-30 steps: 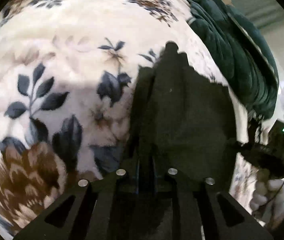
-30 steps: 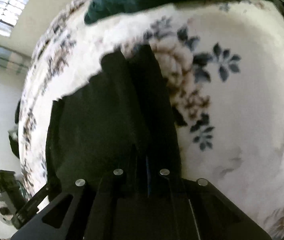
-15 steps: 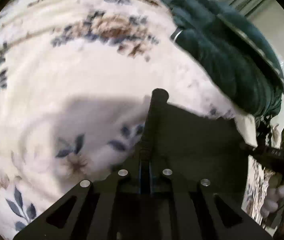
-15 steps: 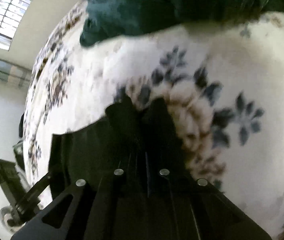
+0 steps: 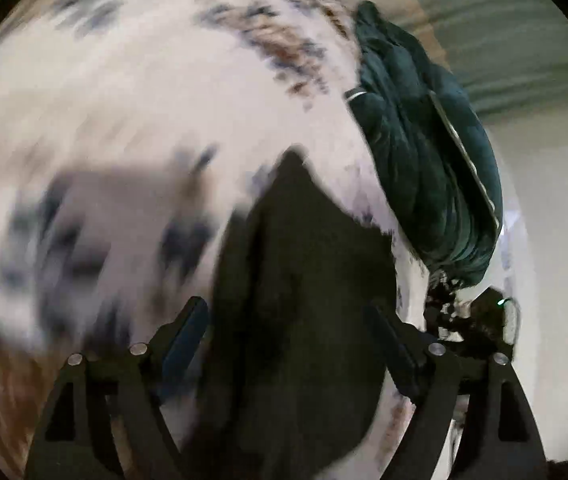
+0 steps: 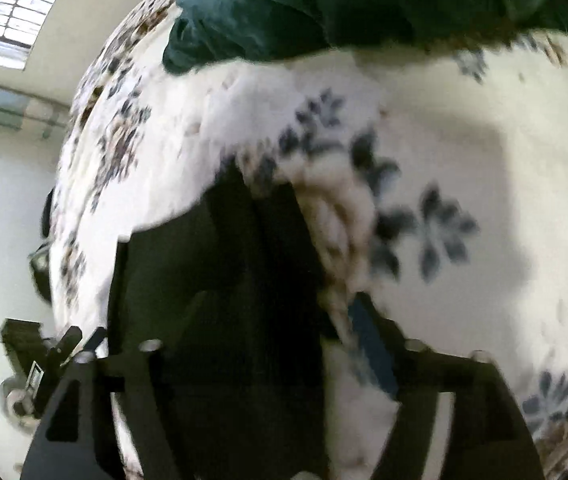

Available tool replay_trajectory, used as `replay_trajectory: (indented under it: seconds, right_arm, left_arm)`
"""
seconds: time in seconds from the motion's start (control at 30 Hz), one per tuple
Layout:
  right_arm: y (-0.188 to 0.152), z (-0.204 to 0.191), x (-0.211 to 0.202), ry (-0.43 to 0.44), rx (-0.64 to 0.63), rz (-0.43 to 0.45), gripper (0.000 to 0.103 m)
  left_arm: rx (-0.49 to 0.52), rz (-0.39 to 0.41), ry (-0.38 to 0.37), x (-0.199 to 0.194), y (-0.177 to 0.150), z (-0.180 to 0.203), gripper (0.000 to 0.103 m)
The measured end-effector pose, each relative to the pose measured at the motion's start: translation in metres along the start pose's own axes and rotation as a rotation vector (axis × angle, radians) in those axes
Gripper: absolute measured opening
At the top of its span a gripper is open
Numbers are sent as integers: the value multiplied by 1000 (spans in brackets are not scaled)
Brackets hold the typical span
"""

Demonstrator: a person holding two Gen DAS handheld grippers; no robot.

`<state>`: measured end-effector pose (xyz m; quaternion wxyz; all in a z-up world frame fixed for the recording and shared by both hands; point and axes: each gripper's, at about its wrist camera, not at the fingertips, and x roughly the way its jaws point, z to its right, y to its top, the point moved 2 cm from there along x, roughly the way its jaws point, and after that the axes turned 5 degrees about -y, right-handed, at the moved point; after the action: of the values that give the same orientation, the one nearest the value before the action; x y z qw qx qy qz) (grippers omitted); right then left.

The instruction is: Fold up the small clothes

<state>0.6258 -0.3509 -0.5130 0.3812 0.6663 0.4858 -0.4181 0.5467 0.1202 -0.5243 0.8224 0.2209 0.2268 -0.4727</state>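
Observation:
A small black garment [image 5: 307, 280] lies on the floral blanket [image 5: 132, 112], and it also shows in the right wrist view [image 6: 212, 280]. My left gripper [image 5: 287, 312] is open, its jaws spread wide on either side of the garment's near part. My right gripper [image 6: 276, 312] is open too, its fingers [image 6: 367, 340] apart over the garment's right edge. Neither gripper holds the cloth. Both views are blurred by motion.
A dark green bundle of cloth [image 5: 423, 160] lies at the far right of the blanket, and it fills the top of the right wrist view [image 6: 323, 4]. The other gripper shows at the right edge [image 5: 479, 316] and at the lower left [image 6: 44, 356].
Both grippers were shut on the black garment, carrying its edge forward. Now both have opened and let it go, and the garment lies on the blanket.

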Motion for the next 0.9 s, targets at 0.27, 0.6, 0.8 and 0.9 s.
replay_trajectory:
  seconds: [0.27,0.6,0.8,0.9]
  right_arm:
    - [-56,33,21,87,-16,-160,92]
    - [3,6,76,174,-38,-171,93]
    - [10,-18,95,174,-54,-174,39]
    - [1,-16,91,217,-11,-156,20]
  left_arm:
    - [-284,142,30,-35,-121,-26,81]
    - [-446,272,-7,27,-131,-33,84]
    - [-414,409,20,8,-120,-28,38]
    - [-350,372,26,1,-107,-20,35]
